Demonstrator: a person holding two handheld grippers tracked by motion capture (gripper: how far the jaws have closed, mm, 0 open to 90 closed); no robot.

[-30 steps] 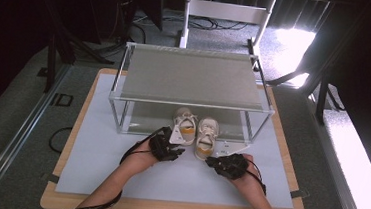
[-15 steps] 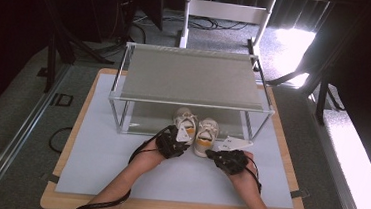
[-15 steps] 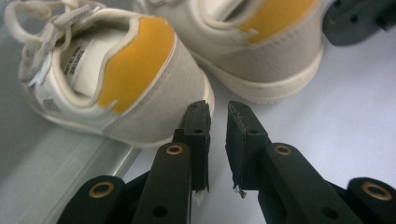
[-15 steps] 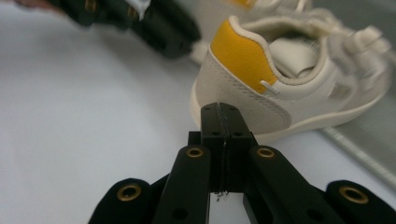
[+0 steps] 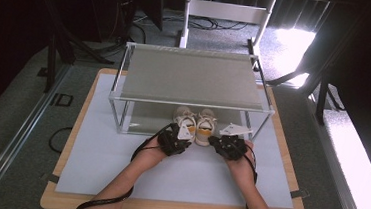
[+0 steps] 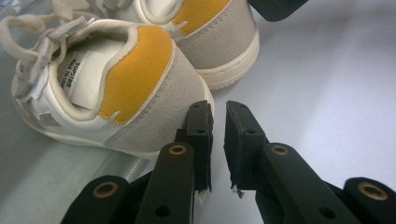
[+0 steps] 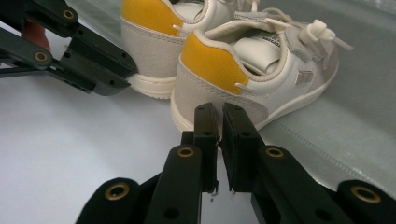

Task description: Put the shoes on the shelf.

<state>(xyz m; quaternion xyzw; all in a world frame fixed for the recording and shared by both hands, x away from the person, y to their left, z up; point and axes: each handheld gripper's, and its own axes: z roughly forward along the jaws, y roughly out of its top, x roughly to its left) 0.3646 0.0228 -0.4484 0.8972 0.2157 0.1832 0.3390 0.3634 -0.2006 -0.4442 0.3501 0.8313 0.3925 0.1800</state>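
Observation:
Two small white and beige shoes with yellow heels stand side by side at the front of the rack, the left shoe next to the right shoe. My left gripper is shut with nothing between its jaws, its tips right at the left shoe's heel. My right gripper is also shut and empty, tips close behind the right shoe's heel. Each gripper view also shows the other shoe, and the left gripper reaches in from the left in the right gripper view.
A metal-framed rack with a grey top shelf stands over the shoes; its front posts flank them. A white mat covers the wooden tabletop on the near side. Cables trail from both grippers along the forearms.
The right gripper has moved forward from the near part of the mat up to the right shoe's heel. The left gripper has edged slightly closer to the left shoe.

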